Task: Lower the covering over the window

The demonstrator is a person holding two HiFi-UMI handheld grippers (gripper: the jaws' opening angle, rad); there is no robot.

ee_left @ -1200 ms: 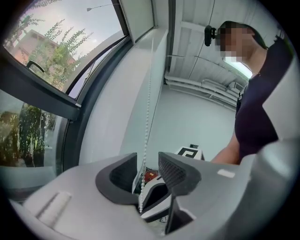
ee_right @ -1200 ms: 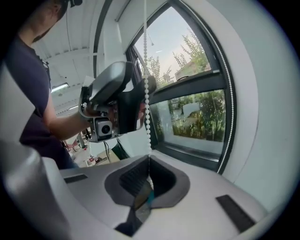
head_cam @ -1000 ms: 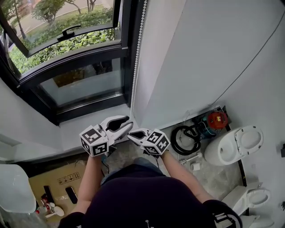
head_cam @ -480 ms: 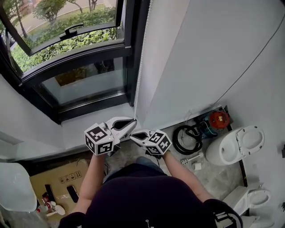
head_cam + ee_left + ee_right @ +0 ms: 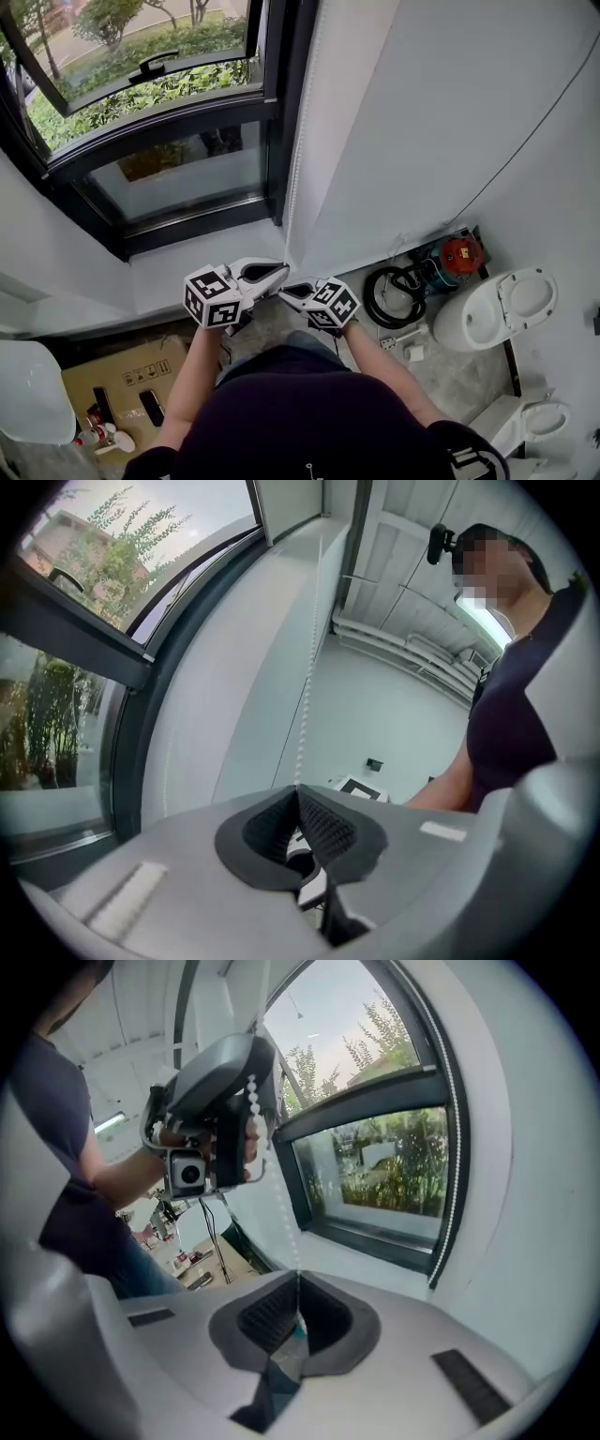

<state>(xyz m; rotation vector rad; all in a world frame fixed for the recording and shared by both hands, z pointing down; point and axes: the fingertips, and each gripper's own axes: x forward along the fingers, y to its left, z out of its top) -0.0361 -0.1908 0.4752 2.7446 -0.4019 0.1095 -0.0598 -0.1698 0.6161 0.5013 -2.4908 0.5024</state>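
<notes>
I am standing in an unfinished washroom: loose toilets [image 5: 494,311], coiled hose [image 5: 391,294], cardboard box [image 5: 111,382] lying below a window [image 5: 173,173].

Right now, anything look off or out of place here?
Nothing spilled or damaged at the window. Only floor clutter stands out: a coiled black hose and a red device beside the toilet at the right wall, and flattened cardboard at lower left. The left tool and right tool are both shut on the bead chain.

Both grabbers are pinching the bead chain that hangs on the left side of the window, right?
Not quite. The left gripper and right gripper are both shut on the bead chain, but it hangs at the right side of the window, as the head view shows.
</notes>
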